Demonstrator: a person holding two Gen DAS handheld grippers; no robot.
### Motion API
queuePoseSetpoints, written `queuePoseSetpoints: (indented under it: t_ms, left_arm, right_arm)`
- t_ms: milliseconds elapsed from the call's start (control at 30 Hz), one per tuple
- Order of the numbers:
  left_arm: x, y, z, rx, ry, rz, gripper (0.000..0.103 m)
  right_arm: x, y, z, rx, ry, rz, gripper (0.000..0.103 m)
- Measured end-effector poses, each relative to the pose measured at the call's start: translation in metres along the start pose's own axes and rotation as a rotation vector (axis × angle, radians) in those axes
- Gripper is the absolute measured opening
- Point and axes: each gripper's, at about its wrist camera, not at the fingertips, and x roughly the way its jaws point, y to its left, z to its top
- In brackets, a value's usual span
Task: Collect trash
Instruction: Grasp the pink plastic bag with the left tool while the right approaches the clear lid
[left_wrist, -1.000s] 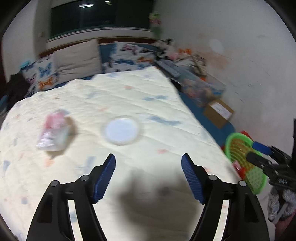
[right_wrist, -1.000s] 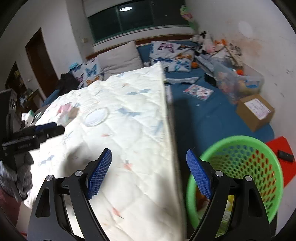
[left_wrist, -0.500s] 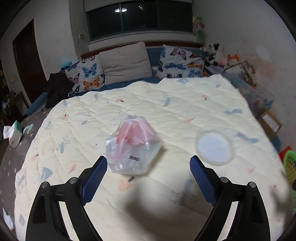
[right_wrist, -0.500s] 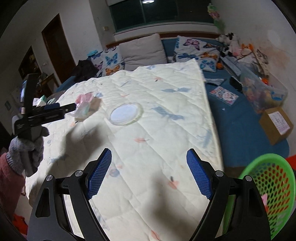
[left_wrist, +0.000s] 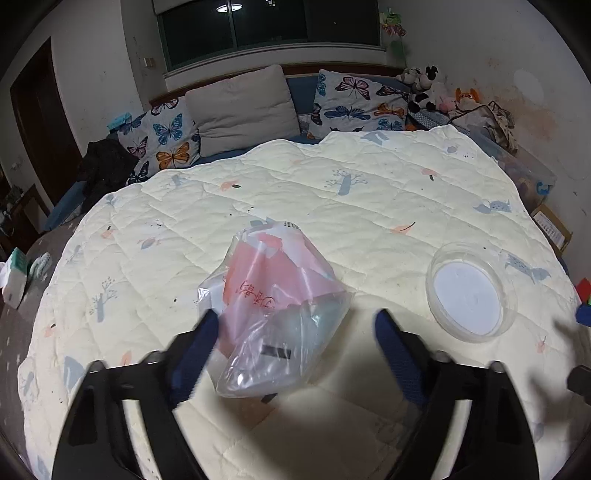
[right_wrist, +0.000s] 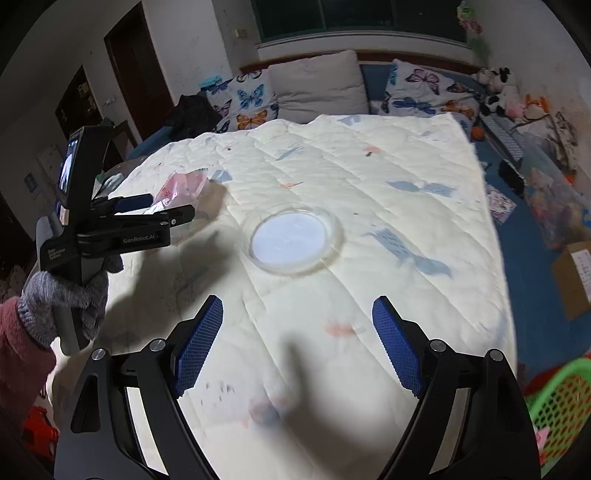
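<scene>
A crumpled clear plastic bag with pink print (left_wrist: 275, 306) lies on the cream quilt (left_wrist: 332, 192). My left gripper (left_wrist: 295, 354) is open, its jaws on either side of the bag's near end. The bag's left edge overlaps the left pad. The bag also shows in the right wrist view (right_wrist: 181, 190), beyond the left gripper (right_wrist: 155, 208). A round clear plastic lid (left_wrist: 467, 297) lies to the bag's right; it also shows in the right wrist view (right_wrist: 291, 240). My right gripper (right_wrist: 297, 345) is open and empty above the quilt, short of the lid.
A green mesh basket (right_wrist: 561, 406) stands on the floor at the bed's near right corner. Pillows (left_wrist: 240, 110) line the headboard. A cardboard box (right_wrist: 574, 277) and clutter sit along the right wall. A gloved hand (right_wrist: 62, 299) holds the left gripper.
The left gripper swung left from the lid to the bag and moved in around it. The right gripper swung from the basket to over the bed, toward the lid.
</scene>
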Motion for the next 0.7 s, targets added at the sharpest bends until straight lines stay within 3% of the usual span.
queuePoseSetpoints:
  t_ms: [67, 433, 700]
  left_arm:
    - [0.004, 0.002, 0.0, -0.004, 0.009, -0.008, 0.059]
    - [-0.005, 0.019, -0.001, -0.069, -0.014, -0.035, 0.021]
    - [-0.019, 0.028, -0.001, -0.095, -0.04, -0.044, 0.015]
  right_arm:
    - [0.01, 0.002, 0.006, -0.009, 0.009, 0.003, 0.083]
    - [0.067, 0.01, 0.029, -0.025, 0.06, 0.008, 0.085]
    - [0.097, 0.016, 0.038, -0.026, 0.1, -0.028, 0.088]
